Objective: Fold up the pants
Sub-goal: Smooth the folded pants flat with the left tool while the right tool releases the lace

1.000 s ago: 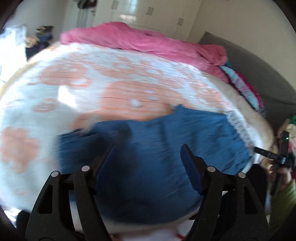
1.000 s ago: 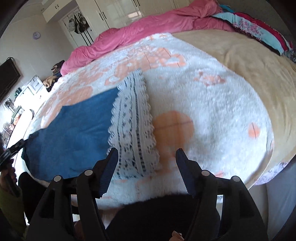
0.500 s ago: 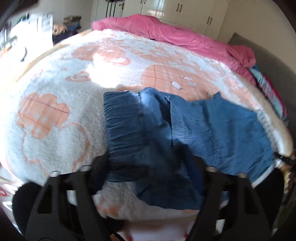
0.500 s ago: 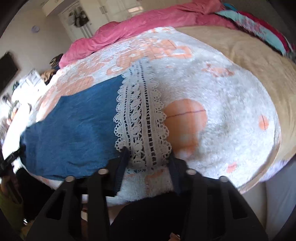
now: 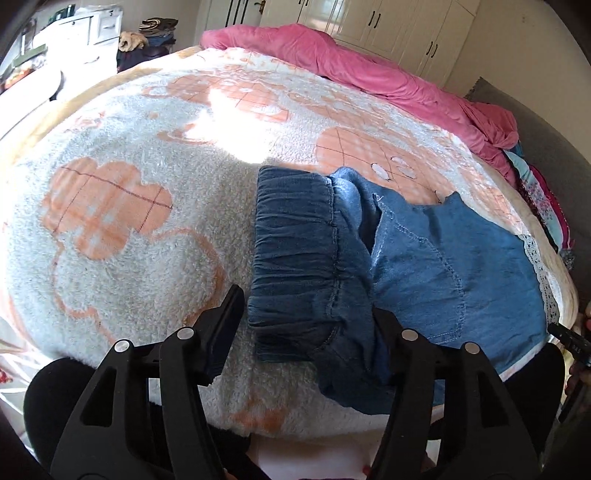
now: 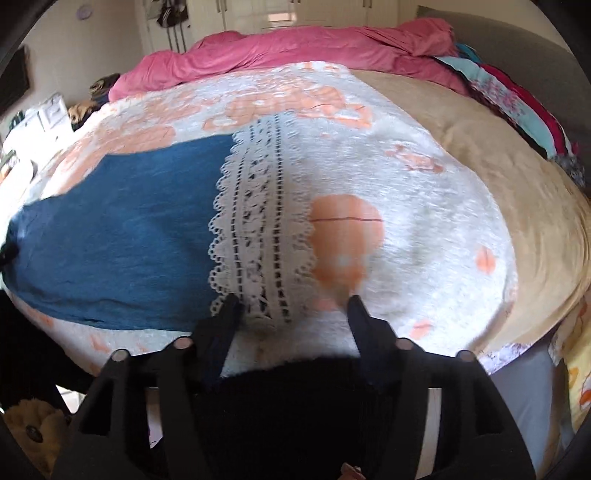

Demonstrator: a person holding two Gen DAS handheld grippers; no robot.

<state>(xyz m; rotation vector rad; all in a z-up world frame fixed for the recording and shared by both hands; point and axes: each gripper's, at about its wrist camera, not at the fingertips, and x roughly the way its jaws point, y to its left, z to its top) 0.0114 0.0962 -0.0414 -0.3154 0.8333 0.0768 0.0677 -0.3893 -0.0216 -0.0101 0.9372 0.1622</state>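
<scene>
No readable text

Nothing legible is showing in either wrist view: the blue pants point(image 5: 443, 266), their lace hem point(image 6: 258, 229), the fleece blanket point(image 5: 147, 258) and the wardrobe doors point(image 5: 388, 26) are carrying no words, labels, brands or numbers that can be made out.

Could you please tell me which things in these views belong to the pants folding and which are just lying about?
Part of the job:
- blue denim pants with white lace hem
- left gripper
- right gripper

Just lying about:
- crumpled pink quilt
- stack of colourful folded fabrics
- white fleece blanket with orange flowers, merely the work surface
</scene>
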